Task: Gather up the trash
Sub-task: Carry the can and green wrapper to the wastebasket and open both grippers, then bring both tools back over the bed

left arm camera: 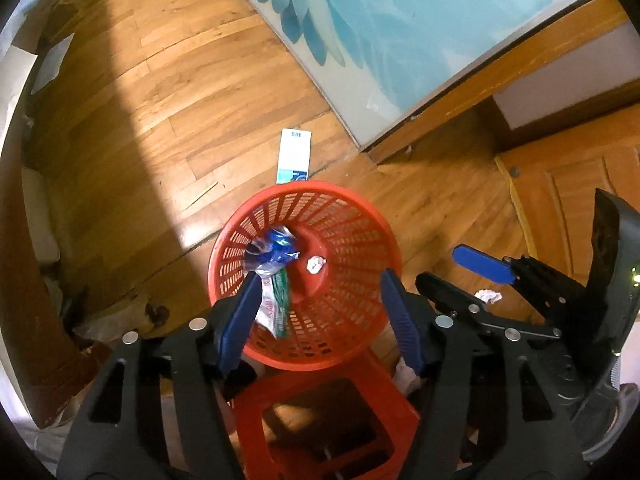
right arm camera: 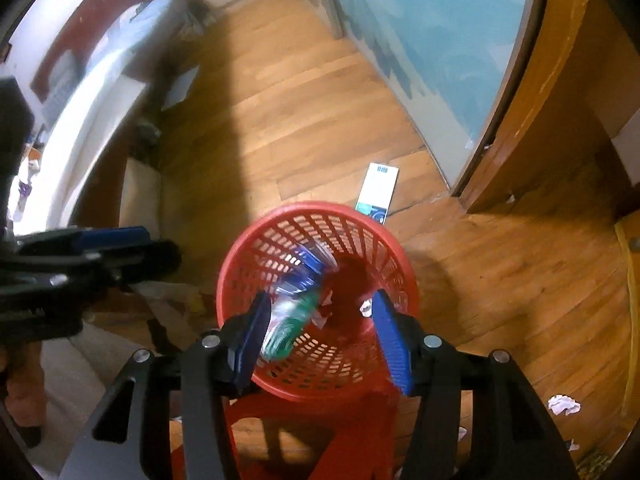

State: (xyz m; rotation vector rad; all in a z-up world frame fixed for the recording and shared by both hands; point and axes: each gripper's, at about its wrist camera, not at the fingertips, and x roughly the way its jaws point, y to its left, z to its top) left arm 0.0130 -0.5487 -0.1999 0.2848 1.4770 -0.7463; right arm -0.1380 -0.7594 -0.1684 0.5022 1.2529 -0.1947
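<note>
One red basket (left arm camera: 340,216) sits on a red stool (left arm camera: 320,412), directly ahead of and below both grippers. The left gripper (left arm camera: 320,308) hangs over its rim with the fingers spread wide, gripping nothing; a wrapper (left arm camera: 276,276), blue, white and green, lies against the basket wall just inside its left finger (left arm camera: 240,312). One small paper ball (left arm camera: 315,265) rests on the basket floor between the fingers.

The right gripper (right arm camera: 320,332) is likewise released, its fingers straddling the near rim, with the same wrapper (right arm camera: 296,300), blurred, by its left finger.

One flat box (left arm camera: 295,156) lies on the floor (left arm camera: 160,100) just beyond the basket's far rim. At least two more paper balls lie on the floor to the right, one (right arm camera: 564,405) well right of the right gripper, one (left arm camera: 489,296) beside it.

Bare floor opens ahead and left; a cabinet (left arm camera: 400,40) bounds the right.
</note>
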